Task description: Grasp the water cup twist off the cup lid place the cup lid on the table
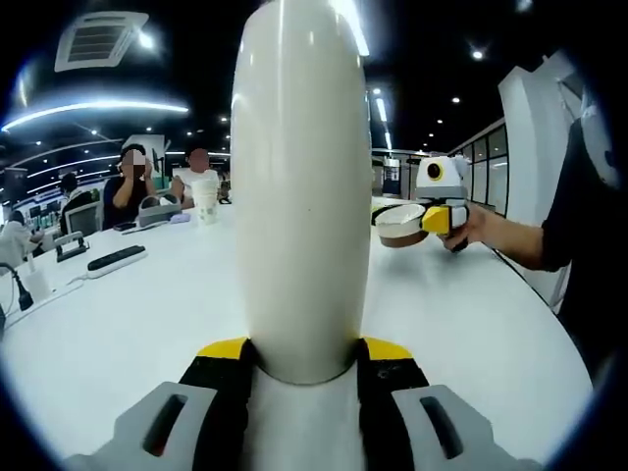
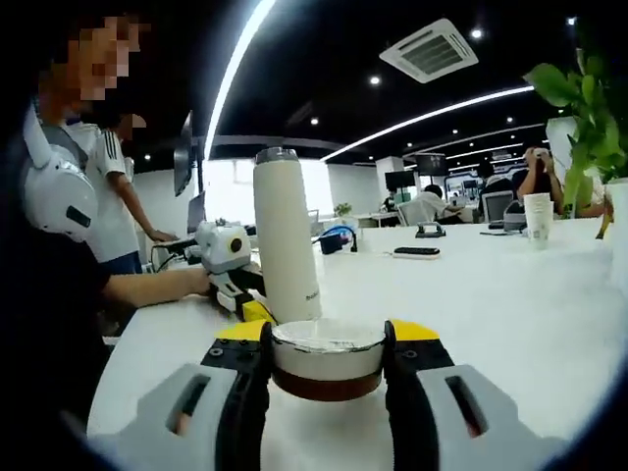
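Right gripper view: right hand-held gripper (image 2: pixel 328 355) clamped on the cup lid (image 2: pixel 328 359), held above the white tabletop (image 2: pixel 510 304), lid off. Left hand-held gripper (image 2: pixel 257 306) closed around the upright water cup (image 2: pixel 286 235), just left. Lid still to set down.

Table (image 1: pixel 471 324) surface betw. the two tongs is bare white; open passage there. Right tongs (image 2: pixel 329 358), closed round the cup lid (image 2: pixel 328 351), have bare table ahead and to the right. Only upright obstacle close by: water cup (image 2: pixel 286 235), clamped by left tongs (image 2: pixel 250 299). Far edge clutter, well apart: power strip (image 1: pixel 116 259), paper cup (image 1: pixel 206 206), phone (image 2: pixel 417 251), plant (image 2: pixel 584 98). Seated persons beyond table edge.
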A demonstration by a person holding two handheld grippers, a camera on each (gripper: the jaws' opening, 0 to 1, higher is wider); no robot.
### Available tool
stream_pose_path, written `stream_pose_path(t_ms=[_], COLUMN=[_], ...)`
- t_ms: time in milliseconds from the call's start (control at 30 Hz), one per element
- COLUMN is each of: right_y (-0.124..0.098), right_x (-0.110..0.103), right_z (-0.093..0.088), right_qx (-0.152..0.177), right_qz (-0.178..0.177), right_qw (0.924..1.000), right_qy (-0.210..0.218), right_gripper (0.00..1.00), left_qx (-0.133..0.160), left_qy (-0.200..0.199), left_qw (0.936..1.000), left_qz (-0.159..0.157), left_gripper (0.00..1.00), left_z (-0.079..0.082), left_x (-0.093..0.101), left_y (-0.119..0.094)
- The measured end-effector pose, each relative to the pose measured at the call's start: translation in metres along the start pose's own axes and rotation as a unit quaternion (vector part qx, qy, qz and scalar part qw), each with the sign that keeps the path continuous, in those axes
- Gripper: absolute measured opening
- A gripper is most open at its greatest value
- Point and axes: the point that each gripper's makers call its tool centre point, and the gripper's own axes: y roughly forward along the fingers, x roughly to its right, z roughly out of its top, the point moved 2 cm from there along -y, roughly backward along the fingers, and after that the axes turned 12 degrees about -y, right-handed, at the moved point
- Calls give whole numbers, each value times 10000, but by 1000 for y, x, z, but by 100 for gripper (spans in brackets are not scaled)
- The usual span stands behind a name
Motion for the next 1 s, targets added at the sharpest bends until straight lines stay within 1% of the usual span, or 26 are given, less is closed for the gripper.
stream_pose_path(t_ms=[67,133,233,300,367,500,600,733,800,867,1000], right_y=[1,4,7,10,11,13,11,11,11,11,12], right_x=[2,2,-2,-4,-5,-5,1,0,0,1,0], right_z=[-7,-6,-11,-13,-18,-19,-24,-31,-33,-33,-33], right_qx=[-168,-253,-458,-533,-708,-840,-1187,-1445,-1484,-1483,-1418], right_qz=[-38,-29,52,106,112,98,-7,-30,-35,-38,-89], right_qw=[9998,9997,9989,9984,9971,9957,9898,9849,9841,9851,9863], right_qy=[85,70,-122,-144,-248,-384,-792,-954,-972,-865,-835], right_gripper=[47,47,47,47,47,47,48,47,47,48,48], left_qx=[0,-1,-6,-9,-10,-14,-14,-13,-13,-14,-6], left_qy=[1,0,-3,-3,-2,-4,-3,0,4,8,35], left_qw=[10000,10000,10000,10000,10000,10000,10000,10000,10000,10000,10000], left_qz=[3,2,-5,-8,-6,-6,-8,-9,-11,-12,-18], left_gripper=[44,44,44,44,44,44,44,44,44,44,44], left_z=[0,0,-1,-1,-1,-1,-1,-1,-1,-1,-1], left_x=[0,0,0,0,0,0,0,0,0,0,0], left_y=[0,0,-1,-1,-1,-1,-1,-1,-1,-1,-2])
